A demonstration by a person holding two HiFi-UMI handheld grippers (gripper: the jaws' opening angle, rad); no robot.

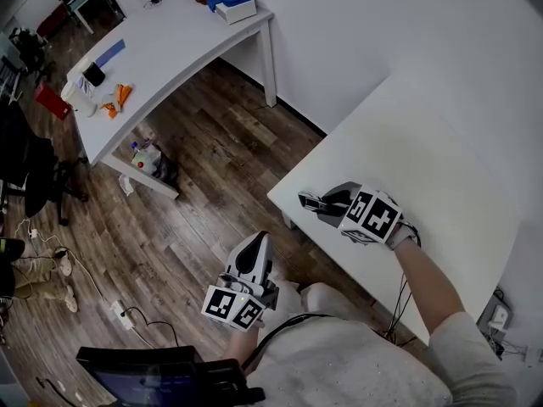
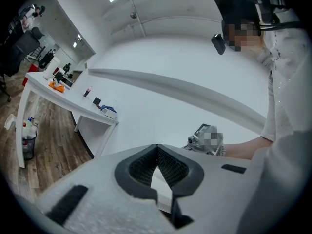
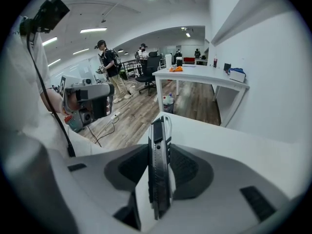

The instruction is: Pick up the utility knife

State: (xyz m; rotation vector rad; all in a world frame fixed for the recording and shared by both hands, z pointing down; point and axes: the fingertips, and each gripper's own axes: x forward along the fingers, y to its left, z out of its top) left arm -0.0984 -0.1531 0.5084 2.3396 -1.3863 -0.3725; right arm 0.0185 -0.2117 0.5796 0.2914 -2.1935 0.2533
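The utility knife [image 3: 158, 179] is a slim black and silver tool standing on edge between my right gripper's pads, its tip reaching out past them. My right gripper [image 3: 160, 147] is shut on it just above the near corner of the white table [image 3: 239, 145]. In the head view the knife [image 1: 310, 200] pokes out to the left of the right gripper [image 1: 327, 203], over the table's [image 1: 407, 134] corner. My left gripper [image 1: 254, 244] hangs off the table, over the person's lap, jaws together with nothing in them [image 2: 156, 147].
A second white desk [image 1: 182, 45] stands far left with a blue cloth, a box and small items on it, and a bin [image 1: 148, 159] beneath. Wooden floor lies between the tables. A dark screen [image 1: 153, 378] sits at the bottom edge. People [image 3: 108, 62] stand across the room.
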